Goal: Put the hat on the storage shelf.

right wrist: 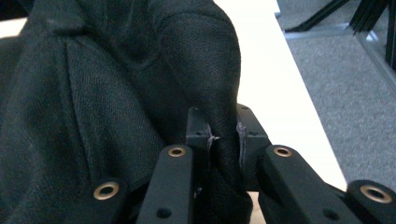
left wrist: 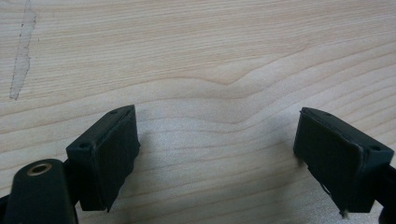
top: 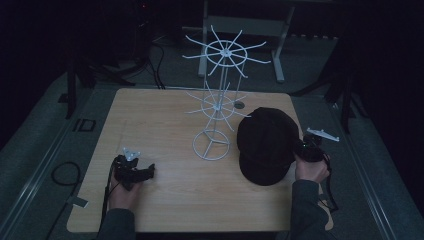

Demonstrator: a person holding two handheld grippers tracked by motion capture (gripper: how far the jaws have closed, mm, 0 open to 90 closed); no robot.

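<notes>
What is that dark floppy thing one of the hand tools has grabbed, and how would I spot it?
Start at the wooden table. Right of the white wire rack that stands mid-table lies a black cloth cap, its edge pinched by the right gripper. It is the one soft, dark thing there, and the left gripper is open above bare wood.

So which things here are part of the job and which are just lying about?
In the job:
black cap, pinched in the right gripper
white wire rack

Lying about:
left gripper, jaws open over bare table
cable loop on the floor
</notes>
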